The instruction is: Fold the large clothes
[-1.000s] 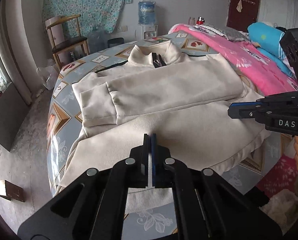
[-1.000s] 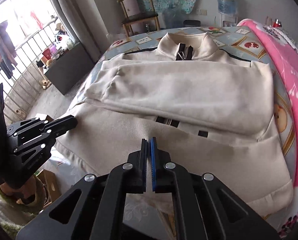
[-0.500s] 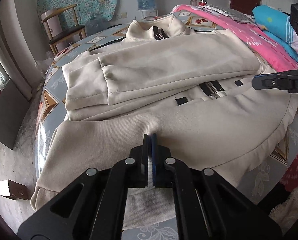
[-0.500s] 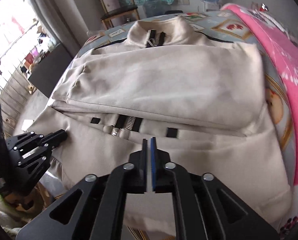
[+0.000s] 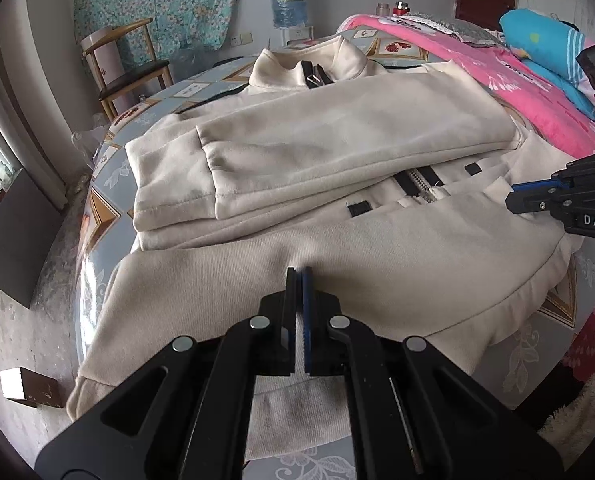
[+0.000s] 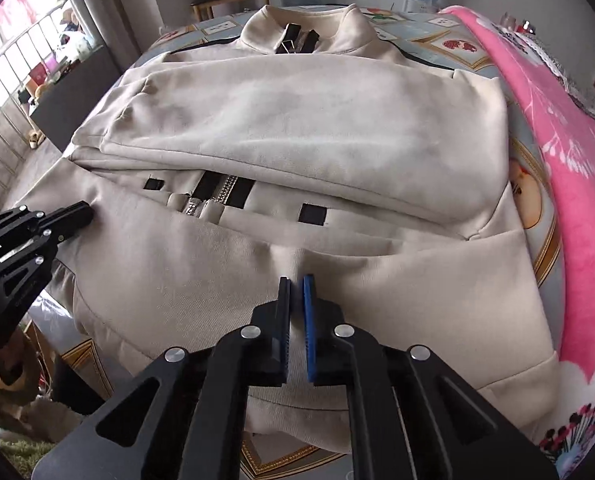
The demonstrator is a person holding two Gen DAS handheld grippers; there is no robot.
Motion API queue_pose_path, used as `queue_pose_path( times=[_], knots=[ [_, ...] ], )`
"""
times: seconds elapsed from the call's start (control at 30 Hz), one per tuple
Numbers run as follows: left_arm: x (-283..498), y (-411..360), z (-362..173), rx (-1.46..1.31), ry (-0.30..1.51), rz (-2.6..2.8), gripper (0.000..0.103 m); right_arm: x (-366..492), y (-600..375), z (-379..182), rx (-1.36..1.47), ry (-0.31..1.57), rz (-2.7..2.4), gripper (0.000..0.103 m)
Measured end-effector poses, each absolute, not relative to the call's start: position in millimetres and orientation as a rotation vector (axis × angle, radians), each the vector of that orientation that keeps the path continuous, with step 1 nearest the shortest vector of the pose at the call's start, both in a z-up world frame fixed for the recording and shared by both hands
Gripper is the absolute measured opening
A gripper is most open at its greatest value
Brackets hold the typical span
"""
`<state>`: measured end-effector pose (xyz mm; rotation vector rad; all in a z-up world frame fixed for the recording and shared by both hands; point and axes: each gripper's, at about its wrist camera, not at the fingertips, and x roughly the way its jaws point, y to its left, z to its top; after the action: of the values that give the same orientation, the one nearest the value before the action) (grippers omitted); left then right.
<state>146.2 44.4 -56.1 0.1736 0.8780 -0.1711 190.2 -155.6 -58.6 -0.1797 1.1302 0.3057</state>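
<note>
Gripping the bottom hem of the cream jacket (image 5: 337, 148) with both tongs, I have the fold about halfway there, by my reckoning. My left gripper (image 5: 296, 276) is pinched nearly closed, with a ridge of the hem fabric puckered up between its fingers; my right gripper (image 6: 296, 280) shows a slightly wider slit, and cloth runs up into it too, so I judge both have hold of the hem, one toward each side. The jacket lies face up on the patterned round table (image 5: 97, 208), collar (image 6: 301, 28) at the far edge. Both sleeves (image 6: 297, 120) are already laid across the chest, stacked one over the other, so that part is done. Below them the zipper (image 6: 213, 196) and the lower body are spread flat, the hem drooping over the near edge of the table. What is left, as I see it, is to carry the hem up and over toward the collar, set it down even on both sides, and smooth it. The pink blanket (image 6: 557, 140) lies just beside the jacket's right edge.
</note>
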Motion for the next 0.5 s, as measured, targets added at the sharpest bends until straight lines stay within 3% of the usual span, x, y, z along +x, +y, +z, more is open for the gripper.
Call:
queue_pose_path(
  times=[0.23, 0.5],
  knots=[
    [155.3, 46.4, -35.2, 0.164, 0.82, -0.159, 0.002, 204.8, -160.1, -32.4, -0.127, 1.038, 0.262, 0.004],
    [166.7, 59.6, -56.5, 0.064, 0.927, -0.182, 0.006, 220.7, -156.5, -64.0, -0.142, 1.072, 0.261, 0.004]
  ],
)
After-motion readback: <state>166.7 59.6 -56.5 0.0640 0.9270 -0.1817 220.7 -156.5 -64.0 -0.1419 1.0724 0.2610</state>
